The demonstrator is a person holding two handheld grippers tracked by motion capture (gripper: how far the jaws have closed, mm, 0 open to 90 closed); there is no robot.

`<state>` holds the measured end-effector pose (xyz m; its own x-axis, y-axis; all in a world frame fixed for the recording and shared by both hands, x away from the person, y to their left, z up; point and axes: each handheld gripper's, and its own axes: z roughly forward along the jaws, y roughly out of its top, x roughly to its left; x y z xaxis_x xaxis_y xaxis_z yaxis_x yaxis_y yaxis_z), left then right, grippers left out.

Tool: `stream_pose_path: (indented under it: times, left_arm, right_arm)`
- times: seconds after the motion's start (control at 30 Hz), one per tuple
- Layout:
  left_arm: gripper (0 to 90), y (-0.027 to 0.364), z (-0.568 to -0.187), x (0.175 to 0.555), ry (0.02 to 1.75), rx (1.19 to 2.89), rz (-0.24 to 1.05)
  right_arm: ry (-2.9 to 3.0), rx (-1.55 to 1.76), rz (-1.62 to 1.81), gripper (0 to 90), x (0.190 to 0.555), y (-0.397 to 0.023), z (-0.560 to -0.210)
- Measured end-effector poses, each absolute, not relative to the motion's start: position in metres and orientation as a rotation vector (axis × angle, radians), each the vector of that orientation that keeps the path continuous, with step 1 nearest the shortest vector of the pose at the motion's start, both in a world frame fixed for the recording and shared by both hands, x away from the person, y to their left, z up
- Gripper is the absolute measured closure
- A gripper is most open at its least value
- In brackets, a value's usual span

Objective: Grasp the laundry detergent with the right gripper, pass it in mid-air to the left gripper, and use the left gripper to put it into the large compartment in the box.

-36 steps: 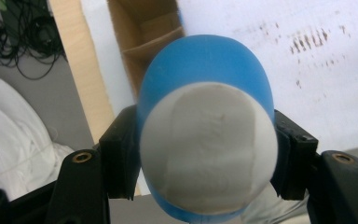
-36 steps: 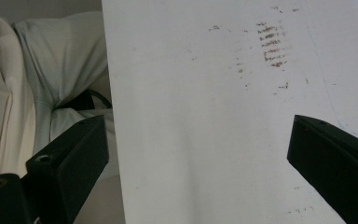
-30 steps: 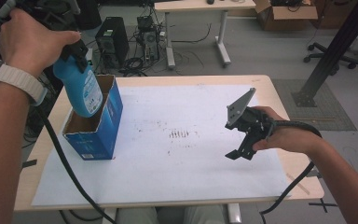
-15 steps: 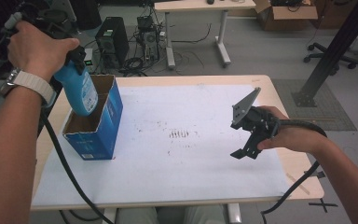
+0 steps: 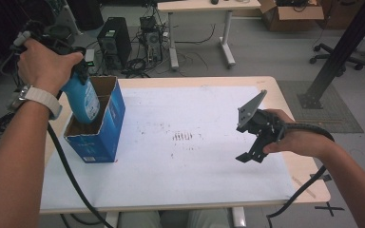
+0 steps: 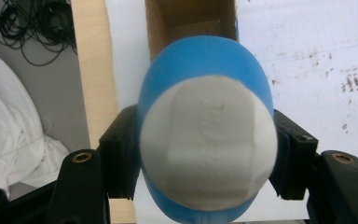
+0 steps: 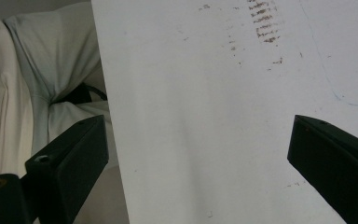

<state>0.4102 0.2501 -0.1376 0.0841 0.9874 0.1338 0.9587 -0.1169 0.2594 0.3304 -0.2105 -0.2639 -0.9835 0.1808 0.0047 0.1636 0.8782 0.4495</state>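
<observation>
blue bottle [image 5: 83, 102] lower end hidden inside blue box [image 5: 105, 128], label text unreadable

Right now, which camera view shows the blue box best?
The high view: the whole blue box stands open-topped at the table's left, with the blue bottle entering it. The left gripper view shows part of its brown inside beyond the bottle.

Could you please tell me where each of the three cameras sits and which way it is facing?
High view: above the person's side, looking forward and down on the table; both forearms, left gripper and right gripper show.
Left gripper view: rides the left gripper, looking down past the clamped blue bottle into the box.
Right gripper view: looks down between open jaws at the white sheet.
Shared: high and left gripper views both show bottle and box.
</observation>
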Motion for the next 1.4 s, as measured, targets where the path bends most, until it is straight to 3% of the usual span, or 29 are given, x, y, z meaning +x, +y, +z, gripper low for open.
stream_pose_path:
  times: [0.53, 1.4]
  left_arm:
    - [38.1, 0.255, -0.206, 0.415, 2.006, 2.260, 0.420]
    - [38.0, 0.262, -0.255, 0.413, 1.999, 2.273, 0.399]
  right_arm:
    - [3.013, 0.309, 0.710, 5.2, 0.331, -0.212, -0.268]
    - [3.021, 0.323, 0.706, 5.3, 0.330, -0.211, -0.273]
